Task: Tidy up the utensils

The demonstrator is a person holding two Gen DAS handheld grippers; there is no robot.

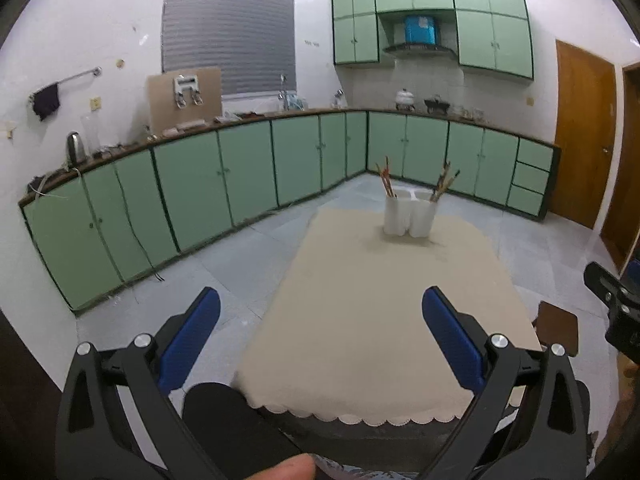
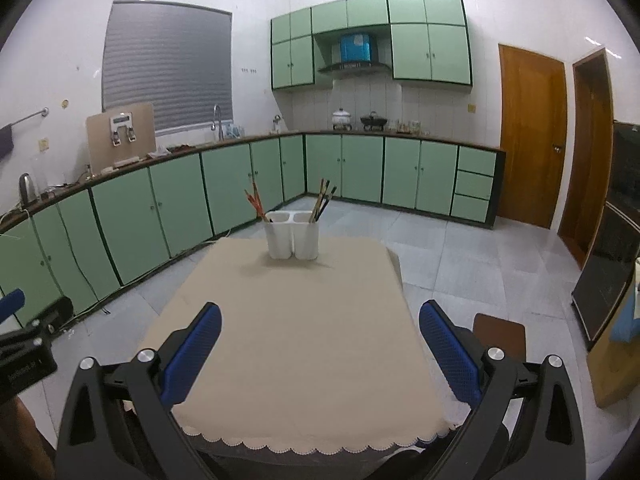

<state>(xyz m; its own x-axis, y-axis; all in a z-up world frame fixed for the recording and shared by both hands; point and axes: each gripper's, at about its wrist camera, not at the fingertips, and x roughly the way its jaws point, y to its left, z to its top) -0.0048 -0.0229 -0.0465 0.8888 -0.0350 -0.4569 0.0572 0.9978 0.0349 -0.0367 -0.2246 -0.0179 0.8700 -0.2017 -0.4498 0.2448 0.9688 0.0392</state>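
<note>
A white two-cup utensil holder [image 1: 409, 214] [image 2: 292, 235] stands at the far end of a table under a beige cloth [image 1: 384, 320] [image 2: 296, 340]. Reddish chopsticks [image 1: 385, 176] [image 2: 255, 202] lean in its left cup, darker ones [image 1: 444, 182] [image 2: 323, 199] in its right cup. My left gripper [image 1: 320, 312] hovers open above the table's near left edge, nothing between its blue pads. My right gripper [image 2: 320, 320] is also open and empty over the near half of the cloth. Both are far short of the holder.
Green floor cabinets [image 1: 192, 184] [image 2: 168, 200] run along the left and back walls. A brown stool [image 1: 558, 330] [image 2: 500, 332] sits right of the table. Wooden doors [image 2: 532, 132] and a dark cabinet [image 2: 612, 264] stand at right. A fingertip [image 1: 284, 468] shows at the bottom.
</note>
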